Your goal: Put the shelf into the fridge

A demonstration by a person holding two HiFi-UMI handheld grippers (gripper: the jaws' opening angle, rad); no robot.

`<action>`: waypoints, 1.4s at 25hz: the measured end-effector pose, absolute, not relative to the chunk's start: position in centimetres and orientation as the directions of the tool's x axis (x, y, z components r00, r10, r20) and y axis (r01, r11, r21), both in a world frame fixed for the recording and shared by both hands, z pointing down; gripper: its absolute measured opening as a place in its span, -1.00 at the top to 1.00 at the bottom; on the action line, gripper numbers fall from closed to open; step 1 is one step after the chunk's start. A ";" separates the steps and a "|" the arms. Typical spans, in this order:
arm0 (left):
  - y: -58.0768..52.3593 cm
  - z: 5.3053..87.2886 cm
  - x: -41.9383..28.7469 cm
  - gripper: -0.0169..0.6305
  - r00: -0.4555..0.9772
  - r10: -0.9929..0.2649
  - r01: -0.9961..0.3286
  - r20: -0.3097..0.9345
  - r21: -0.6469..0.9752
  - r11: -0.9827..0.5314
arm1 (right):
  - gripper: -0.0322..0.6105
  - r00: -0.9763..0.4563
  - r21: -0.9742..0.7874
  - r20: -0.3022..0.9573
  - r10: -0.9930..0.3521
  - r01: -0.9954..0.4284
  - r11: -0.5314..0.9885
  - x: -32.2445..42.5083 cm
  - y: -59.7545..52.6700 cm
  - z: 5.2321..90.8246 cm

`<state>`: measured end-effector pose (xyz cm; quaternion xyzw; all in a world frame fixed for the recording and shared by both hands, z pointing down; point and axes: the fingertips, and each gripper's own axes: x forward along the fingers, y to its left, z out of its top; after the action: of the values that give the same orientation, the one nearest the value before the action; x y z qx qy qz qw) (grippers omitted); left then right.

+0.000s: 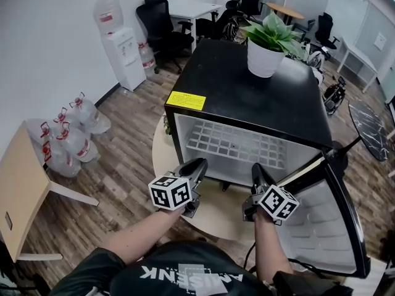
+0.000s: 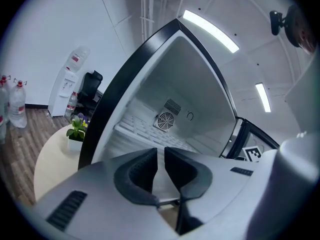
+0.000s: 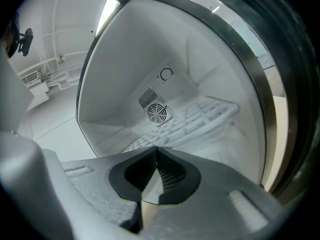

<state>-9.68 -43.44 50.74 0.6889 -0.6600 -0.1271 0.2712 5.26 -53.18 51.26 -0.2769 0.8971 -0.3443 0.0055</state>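
Note:
The black mini fridge [image 1: 247,97] stands open on a round table, its door [image 1: 327,221] swung out to the right. The white wire shelf [image 1: 234,143] lies level inside it, and shows in the left gripper view [image 2: 145,129] and in the right gripper view [image 3: 200,116] below the rear fan [image 3: 156,114]. My left gripper [image 1: 199,164] hovers just before the fridge's opening, its jaws a narrow gap apart [image 2: 161,151] with nothing between them. My right gripper [image 1: 256,168] hangs beside it near the door, tips together [image 3: 156,151] and empty.
A potted plant [image 1: 266,48] sits on the fridge top. The round beige table [image 1: 213,211] carries a small flower pot [image 2: 76,134] at the left. Water bottles [image 1: 68,137], a water dispenser [image 1: 120,51], a wooden table [image 1: 21,190] and office chairs [image 1: 162,26] stand around.

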 end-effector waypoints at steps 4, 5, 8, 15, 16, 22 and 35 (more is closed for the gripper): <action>-43.1 50.2 -10.0 0.83 0.079 -0.980 -0.856 0.184 0.517 0.028 | 0.88 -0.846 -0.618 0.177 -0.502 -0.493 0.613 4.7 -54.1 51.2; -43.0 50.0 -9.9 0.83 0.077 -0.980 -0.862 0.182 0.506 0.026 | 0.88 -0.847 -0.621 0.176 -0.502 -0.491 0.611 4.6 -54.3 51.2; -42.7 49.5 -9.8 0.84 0.069 -0.982 -0.878 0.178 0.479 0.025 | 0.88 -0.840 -0.628 0.184 -0.510 -0.500 0.596 4.6 -54.9 51.4; -40.9 48.8 -10.0 0.86 0.046 -0.984 -0.899 0.174 0.437 0.035 | 0.88 -0.827 -0.625 0.196 -0.528 -0.520 0.583 4.8 -54.8 51.8; -40.5 48.7 -10.0 0.87 0.044 -0.984 -0.899 0.175 0.436 0.037 | 0.88 -0.825 -0.617 0.200 -0.528 -0.525 0.586 4.8 -54.7 51.9; -38.6 47.3 -10.0 0.89 0.049 -0.988 -0.920 0.149 0.393 0.014 | 0.88 -0.831 -0.553 0.195 -0.521 -0.532 0.641 4.8 -53.8 50.6; -32.8 41.6 -12.7 0.94 0.110 -0.989 -0.961 0.096 0.264 -0.081 | 0.87 -0.854 -0.452 0.143 -0.500 -0.506 0.735 4.3 -45.2 43.7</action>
<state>-12.70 -32.79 41.57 0.7333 -0.6649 -0.0537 0.1316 4.32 -45.22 43.68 -0.2699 0.9313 -0.2444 -0.0062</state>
